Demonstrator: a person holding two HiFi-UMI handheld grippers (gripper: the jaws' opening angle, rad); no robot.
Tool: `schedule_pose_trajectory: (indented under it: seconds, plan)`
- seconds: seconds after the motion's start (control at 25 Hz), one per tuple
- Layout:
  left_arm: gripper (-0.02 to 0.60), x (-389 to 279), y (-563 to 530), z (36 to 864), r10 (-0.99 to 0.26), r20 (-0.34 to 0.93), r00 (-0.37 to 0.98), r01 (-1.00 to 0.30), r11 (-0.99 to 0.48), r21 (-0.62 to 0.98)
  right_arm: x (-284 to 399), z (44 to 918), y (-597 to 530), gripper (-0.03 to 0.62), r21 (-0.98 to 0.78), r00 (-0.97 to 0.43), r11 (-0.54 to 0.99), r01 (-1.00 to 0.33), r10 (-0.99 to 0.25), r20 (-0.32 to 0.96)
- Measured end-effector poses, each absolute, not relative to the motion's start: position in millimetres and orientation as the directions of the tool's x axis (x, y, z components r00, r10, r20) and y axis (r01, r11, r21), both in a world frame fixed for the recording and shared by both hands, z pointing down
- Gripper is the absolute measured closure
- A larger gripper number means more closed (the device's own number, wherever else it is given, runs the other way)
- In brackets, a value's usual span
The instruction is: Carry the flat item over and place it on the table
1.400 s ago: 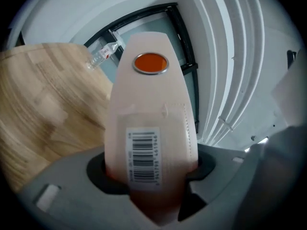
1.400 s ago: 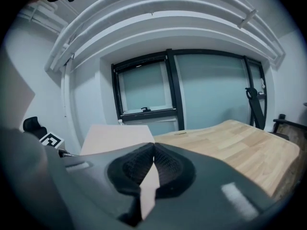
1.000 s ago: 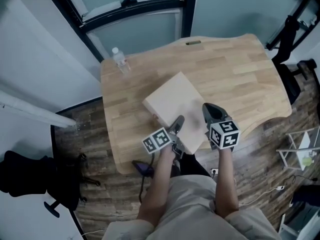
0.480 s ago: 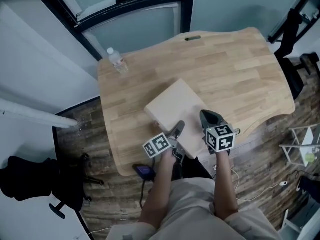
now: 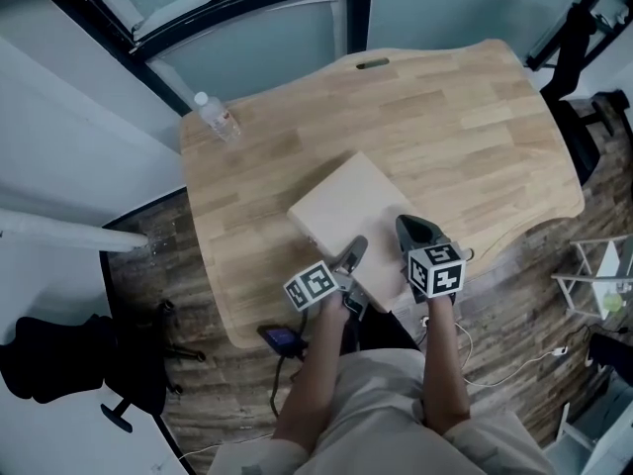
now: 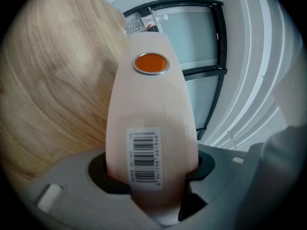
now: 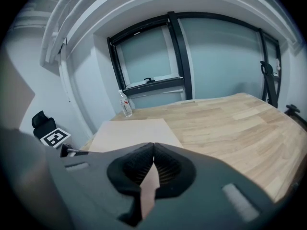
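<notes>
We've got the box (image 5: 346, 206) over the near side of the table (image 5: 475, 107), can't tell if it's touching. Looks light and stiff, cardboard, bit slick, so we'd grip the near edge at both corners. Our left claw (image 5: 352, 253) is wide, clamped across its side; right claw (image 5: 413, 232) is nearly closed, pinching a thin edge.
</notes>
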State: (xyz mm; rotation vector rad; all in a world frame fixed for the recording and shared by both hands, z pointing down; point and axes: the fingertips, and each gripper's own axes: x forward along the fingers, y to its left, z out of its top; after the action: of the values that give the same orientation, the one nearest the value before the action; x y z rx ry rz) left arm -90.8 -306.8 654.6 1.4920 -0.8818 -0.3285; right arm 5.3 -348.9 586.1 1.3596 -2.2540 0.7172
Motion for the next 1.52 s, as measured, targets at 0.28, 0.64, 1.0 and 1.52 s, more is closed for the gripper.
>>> schedule_pose_trajectory:
  seconds: [0.28,0.64,1.0,1.52]
  plan:
    - [0.295,-89,-312,667,-0.691,0.297,0.659,-0.287,0.134,0.949,1,609,-356,0.592,-0.211,-0.438,0.401,-0.891,-0.644,0.627]
    - [0.293,-89,-315,676,-0.685,0.289,0.669,-0.273,0.136,0.952,-11,654,-349,0.592,-0.133,-0.394,0.458,-0.879,-0.541,0.743]
    - [0.293,-87,-317,682,-0.683,0.264,0.681,-0.247,0.126,0.961,-10,660,-352,0.592,-0.097,-0.370,0.457,-0.884,-0.557,0.743]
    - [0.272,-95,-310,686,-0.675,0.309,0.670,-0.266,0.171,0.949,-17,659,-355,0.592,-0.056,-0.335,0.442,-0.895,-0.585,0.738]
